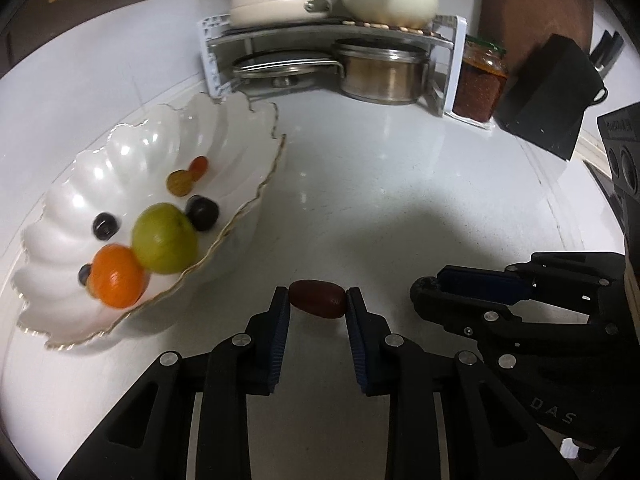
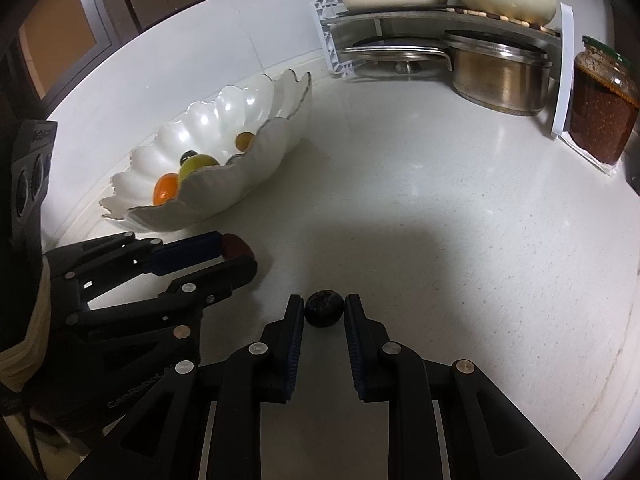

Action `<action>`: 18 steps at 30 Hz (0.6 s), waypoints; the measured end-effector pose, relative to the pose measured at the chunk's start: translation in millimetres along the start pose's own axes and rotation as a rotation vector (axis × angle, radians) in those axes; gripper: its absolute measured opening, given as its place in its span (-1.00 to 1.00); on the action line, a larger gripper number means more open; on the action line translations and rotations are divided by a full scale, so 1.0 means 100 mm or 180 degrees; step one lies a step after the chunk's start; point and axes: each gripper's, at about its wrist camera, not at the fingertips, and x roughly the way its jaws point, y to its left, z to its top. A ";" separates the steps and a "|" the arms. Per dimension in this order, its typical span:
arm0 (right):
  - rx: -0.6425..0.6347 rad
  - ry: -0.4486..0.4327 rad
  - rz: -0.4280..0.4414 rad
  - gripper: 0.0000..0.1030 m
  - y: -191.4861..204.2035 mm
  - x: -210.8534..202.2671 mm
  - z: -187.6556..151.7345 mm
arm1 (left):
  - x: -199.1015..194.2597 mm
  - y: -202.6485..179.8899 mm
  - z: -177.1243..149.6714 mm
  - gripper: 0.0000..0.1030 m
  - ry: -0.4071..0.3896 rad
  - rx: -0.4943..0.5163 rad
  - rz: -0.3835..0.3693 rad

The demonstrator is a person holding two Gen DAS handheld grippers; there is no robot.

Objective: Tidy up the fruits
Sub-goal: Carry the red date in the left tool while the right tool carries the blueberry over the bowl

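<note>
Both grippers point steeply down at the white counter, side by side, the left one nearer the bowl. The left gripper is clamped on a dark red oval fruit — its two blue pads press the fruit's ends, and the fruit sits right at the fingertips, just beside the near rim of the scalloped white bowl. From the right wrist camera the same red fruit shows as a rounded tip poking out past the left gripper's fingers.

The right gripper is clenched on a small round dark fruit, held between its fingertips over the counter, well clear of the bowl.

The bowl lies on the counter to the left of both grippers. In it are an orange fruit, a green one touching it, dark berries and two small reddish-yellow fruits farther back.

Behind stand a metal rack with pots and a jar of red paste — all well apart from the grippers.
</note>
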 end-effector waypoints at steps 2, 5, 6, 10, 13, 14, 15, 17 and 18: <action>-0.0026 -0.0018 0.0009 -0.56 0.04 -0.04 0.00 | -0.07 0.01 -0.03 -0.45 -0.0012 -0.0037 0.0031; -0.0069 -0.0047 0.0016 -0.56 0.09 -0.10 0.01 | -0.18 0.02 -0.05 -0.45 -0.0045 -0.0097 0.0089; -0.0090 -0.0064 0.0015 -0.56 0.11 -0.13 0.02 | -0.22 0.02 -0.05 -0.45 -0.0055 -0.0119 0.0116; -0.0135 -0.0119 0.0033 -0.56 0.17 -0.25 0.03 | -0.41 0.03 -0.05 -0.45 -0.0131 -0.0215 0.0211; -0.0196 -0.0178 0.0040 -0.56 0.23 -0.35 0.06 | -0.54 0.04 -0.05 -0.45 -0.0195 -0.0308 0.0259; -0.0208 -0.0191 0.0045 -0.56 0.24 -0.37 0.06 | -0.59 0.04 -0.06 -0.45 -0.0219 -0.0345 0.0280; -0.0225 -0.0213 0.0048 -0.56 0.26 -0.41 0.07 | -0.64 0.05 -0.07 -0.45 -0.0240 -0.0377 0.0295; -0.0254 -0.0247 0.0052 -0.56 0.29 -0.47 0.09 | -0.72 0.06 -0.07 -0.45 -0.0270 -0.0436 0.0335; -0.0269 -0.0265 0.0056 -0.56 0.30 -0.50 0.09 | -0.75 0.06 -0.07 -0.45 -0.0282 -0.0453 0.0349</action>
